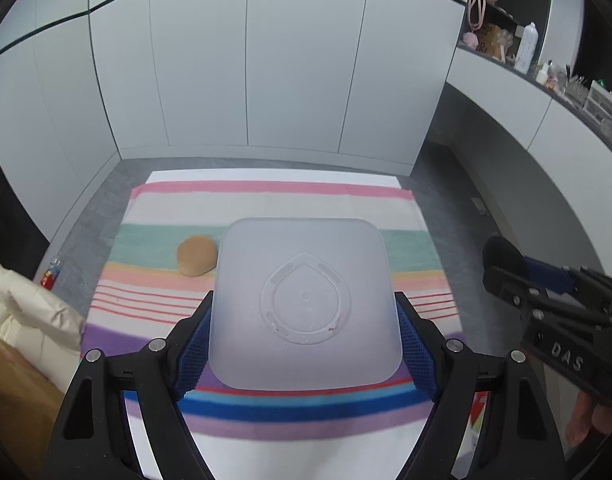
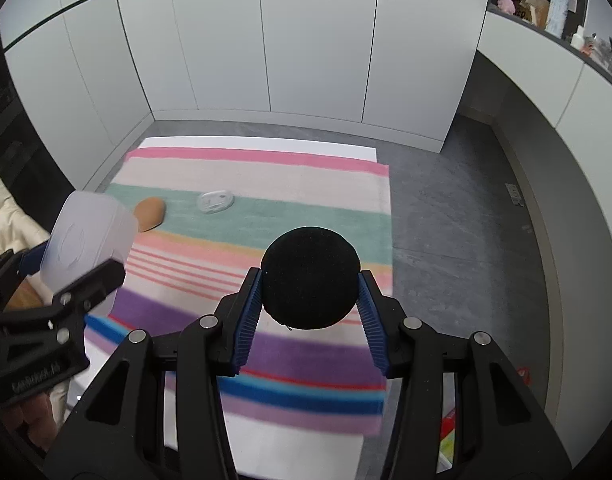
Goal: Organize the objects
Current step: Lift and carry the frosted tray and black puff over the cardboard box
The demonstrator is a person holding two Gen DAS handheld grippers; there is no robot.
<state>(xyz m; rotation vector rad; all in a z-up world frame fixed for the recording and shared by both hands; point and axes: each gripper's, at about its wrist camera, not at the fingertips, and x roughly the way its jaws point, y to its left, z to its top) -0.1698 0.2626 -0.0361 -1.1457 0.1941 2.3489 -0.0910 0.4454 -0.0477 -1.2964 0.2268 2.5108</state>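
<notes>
A translucent, square plastic box (image 1: 304,308) hangs above the striped towel (image 1: 266,204), with my left gripper (image 1: 304,300) shut on its two sides. The right wrist view shows the same box (image 2: 86,236) at the left, in the left gripper (image 2: 70,264). My right gripper (image 2: 311,278) is shut on a round black sponge (image 2: 311,256), also lifted off the towel (image 2: 266,176). In the left wrist view the right gripper (image 1: 506,264) and its black sponge (image 1: 502,250) are at the right edge. A tan oval sponge (image 1: 197,255) (image 2: 151,212) and a clear round lid (image 2: 215,202) lie on the towel's green stripe.
White cabinet doors (image 1: 246,60) close off the far side, with grey floor (image 2: 446,208) around the towel. A shelf with bottles (image 1: 526,46) and small items runs along the upper right. A cream cushion (image 1: 22,312) lies at the left, and a small bottle (image 1: 52,272) is on the floor.
</notes>
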